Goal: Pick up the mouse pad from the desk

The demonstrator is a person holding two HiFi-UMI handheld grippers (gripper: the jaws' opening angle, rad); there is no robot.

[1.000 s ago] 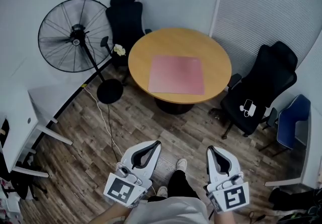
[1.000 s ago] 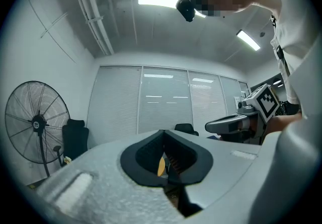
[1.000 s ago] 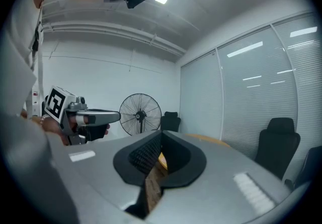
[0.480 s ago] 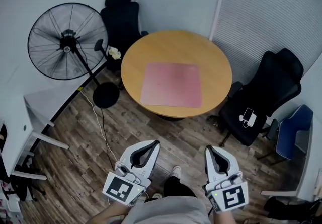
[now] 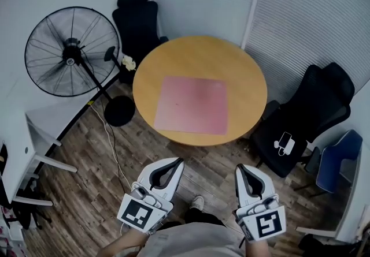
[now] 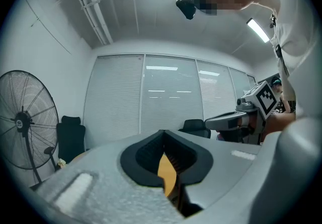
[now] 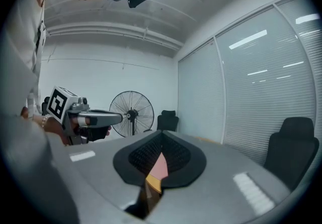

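We hold both grippers level and low in front of us, each one closed with nothing in it: the left gripper (image 5: 176, 163) and the right gripper (image 5: 240, 168) have their jaws pressed together. The pink mouse pad (image 5: 192, 104) lies flat on the round wooden bench (image 5: 144, 59), straight ahead of the grippers and well apart from both. It sits ahead of the gap between them, a little more in line with the left gripper, which we judge the nearer. The pad looks close to square, its near edge running across our line of approach. Compared with a second ago, the bench sits closer and more centred ahead of us, while the grippers keep the same closed pose.
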